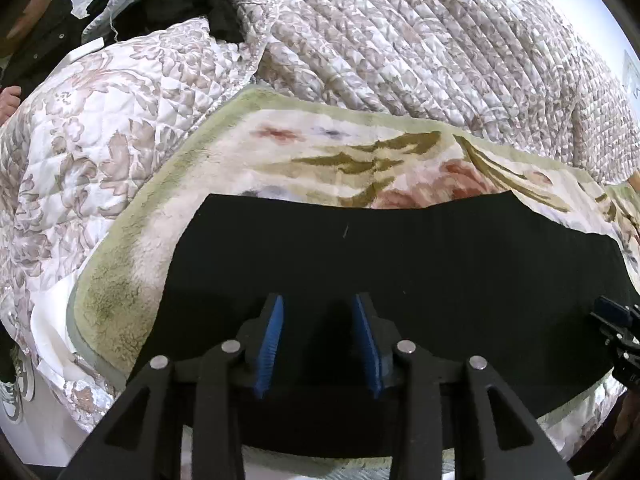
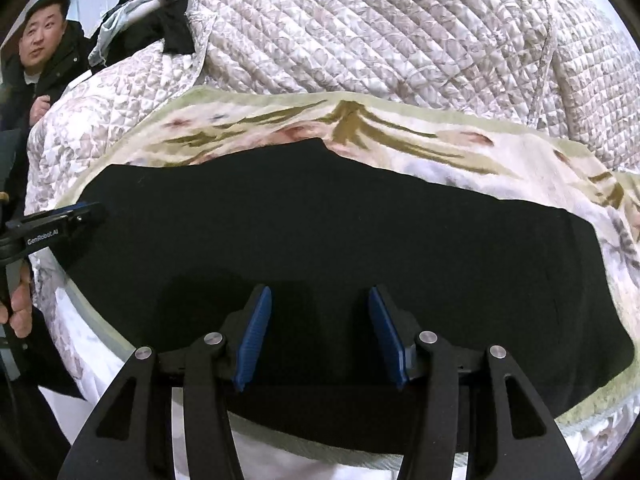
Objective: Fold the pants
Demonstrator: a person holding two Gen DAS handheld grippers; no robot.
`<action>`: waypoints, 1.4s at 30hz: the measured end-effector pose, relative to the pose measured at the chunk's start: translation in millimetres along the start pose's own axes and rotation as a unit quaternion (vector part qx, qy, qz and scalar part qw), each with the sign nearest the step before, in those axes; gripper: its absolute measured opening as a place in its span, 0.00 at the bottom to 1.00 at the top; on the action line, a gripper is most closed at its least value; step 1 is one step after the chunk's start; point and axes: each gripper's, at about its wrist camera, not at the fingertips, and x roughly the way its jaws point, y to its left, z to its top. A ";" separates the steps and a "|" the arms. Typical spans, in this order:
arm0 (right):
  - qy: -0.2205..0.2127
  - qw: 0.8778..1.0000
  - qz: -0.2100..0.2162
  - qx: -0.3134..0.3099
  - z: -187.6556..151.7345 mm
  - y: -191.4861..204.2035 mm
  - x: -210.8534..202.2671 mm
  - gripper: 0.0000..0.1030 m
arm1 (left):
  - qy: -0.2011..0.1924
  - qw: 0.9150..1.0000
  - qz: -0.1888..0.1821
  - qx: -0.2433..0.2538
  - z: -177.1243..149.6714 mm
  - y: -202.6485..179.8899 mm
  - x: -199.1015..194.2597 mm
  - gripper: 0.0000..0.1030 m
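Near edge of the black pants point(image 1: 400, 256) sits behind the left gripper point(image 1: 318, 300) linkage — can't see it. Same below the right gripper point(image 2: 320, 292). Far right of the fingers point(image 1: 274, 328), the other gripper's cut off by the frame edge.

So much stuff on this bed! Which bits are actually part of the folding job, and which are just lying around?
Part of the job:
- black pants, spread flat
- left tongs and right tongs, both open over the pants

Just lying about:
- flowered fleece blanket under the pants
- quilted bedspread
- heap of dark clothes at the far corner
- onlooker in a dark jacket
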 end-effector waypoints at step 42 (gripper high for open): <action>0.032 0.999 0.014 0.013 11.3 6.8 9.1 0.50 | -0.003 0.994 0.010 -0.109 1.1 86.0 22.0 0.67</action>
